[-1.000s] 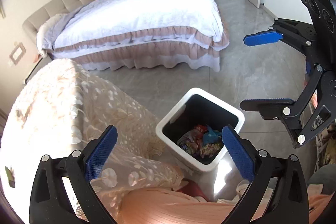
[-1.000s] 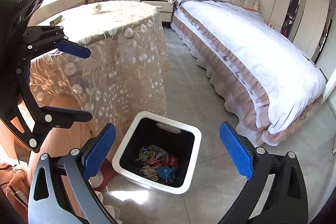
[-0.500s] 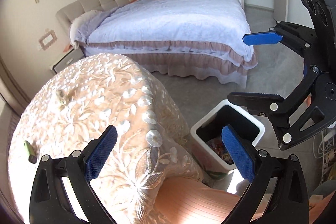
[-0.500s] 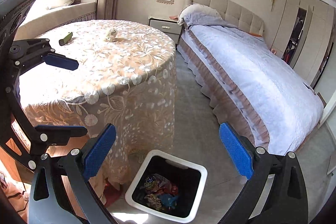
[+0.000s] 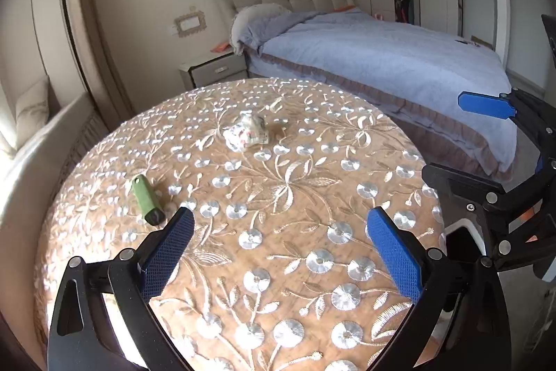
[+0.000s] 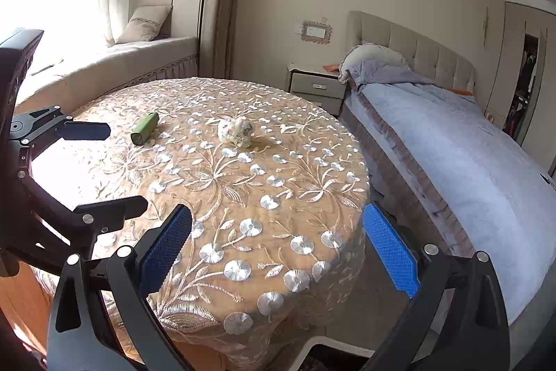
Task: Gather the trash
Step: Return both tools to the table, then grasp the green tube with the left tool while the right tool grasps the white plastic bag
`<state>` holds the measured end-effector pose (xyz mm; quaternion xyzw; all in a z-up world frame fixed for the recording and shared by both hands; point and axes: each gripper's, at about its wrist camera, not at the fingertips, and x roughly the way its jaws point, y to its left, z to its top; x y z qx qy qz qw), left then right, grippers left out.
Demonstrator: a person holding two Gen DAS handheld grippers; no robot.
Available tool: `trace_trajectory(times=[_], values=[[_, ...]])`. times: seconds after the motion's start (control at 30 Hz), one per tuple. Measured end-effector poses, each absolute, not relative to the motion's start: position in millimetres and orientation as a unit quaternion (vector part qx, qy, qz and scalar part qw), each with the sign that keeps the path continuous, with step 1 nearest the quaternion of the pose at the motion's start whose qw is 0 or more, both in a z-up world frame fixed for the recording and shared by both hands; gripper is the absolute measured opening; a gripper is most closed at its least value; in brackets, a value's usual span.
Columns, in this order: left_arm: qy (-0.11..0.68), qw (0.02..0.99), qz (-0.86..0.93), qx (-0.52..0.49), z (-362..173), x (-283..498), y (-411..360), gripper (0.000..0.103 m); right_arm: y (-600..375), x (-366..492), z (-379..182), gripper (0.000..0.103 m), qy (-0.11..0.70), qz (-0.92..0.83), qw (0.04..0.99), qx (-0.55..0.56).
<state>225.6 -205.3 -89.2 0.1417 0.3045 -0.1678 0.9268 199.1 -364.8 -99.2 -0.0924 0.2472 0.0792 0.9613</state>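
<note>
A crumpled white wrapper lies on the far middle of a round table with an embroidered cloth; it also shows in the right wrist view. A small green object lies at the table's left, also in the right wrist view. My left gripper is open and empty above the table's near part. My right gripper is open and empty over the table's right edge. The white trash bin's rim shows below it and in the left wrist view.
A bed with a grey-blue cover stands to the right, a nightstand beside its headboard. A window seat with a cushion runs behind the table. The right gripper shows at the left wrist view's right edge.
Both grippers have risen and swung from the bin on the floor to the tabletop. The bin has dropped to the frame edges; the wrapper and green object have come into full view.
</note>
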Motion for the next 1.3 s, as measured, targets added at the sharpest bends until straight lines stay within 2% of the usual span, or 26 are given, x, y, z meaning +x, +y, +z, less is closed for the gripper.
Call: trace_trajectory(times=[0.23,0.63,0.9,1.0,1.03,1.07,1.1,1.17,1.2,1.23,1.3], values=[[0.33,0.934,-0.106,0.082,-93,279,-159,0.098,-325,260,-100,0.098,0.243,0.115,0.959,-0.091],[0.416,0.909,-0.029,0.01,-133,368,-115,0.098,-283,363,-124,0.098,0.302,0.124,0.94,-0.102],[0.453,0.891,-0.039,-0.012,-154,393,-101,0.097,-270,420,-141,0.098,0.35,0.097,0.924,-0.119],[0.445,0.894,-0.045,0.003,-157,391,-106,0.087,-270,441,-151,0.098,0.385,0.086,0.912,-0.111],[0.442,0.896,-0.043,0.011,-157,391,-107,0.082,-271,448,-154,0.098,0.397,0.084,0.908,-0.107],[0.438,0.898,-0.039,0.017,-156,390,-107,0.072,-271,452,-155,0.098,0.407,0.083,0.904,-0.103],[0.435,0.899,-0.036,0.022,-156,390,-107,0.068,-272,457,-157,0.098,0.416,0.085,0.9,-0.094],[0.431,0.901,-0.034,0.027,-154,391,-104,0.042,-279,460,-158,0.085,0.426,0.102,0.896,-0.067],[0.43,0.902,-0.034,0.026,-153,392,-102,0.034,-282,459,-157,0.067,0.428,0.112,0.896,-0.05],[0.429,0.902,-0.04,0.021,-153,391,-100,0.026,-284,459,-157,0.058,0.426,0.107,0.897,-0.052],[0.428,0.903,-0.043,0.025,-152,388,-102,0.025,-285,453,-157,0.056,0.427,0.111,0.896,-0.053]])
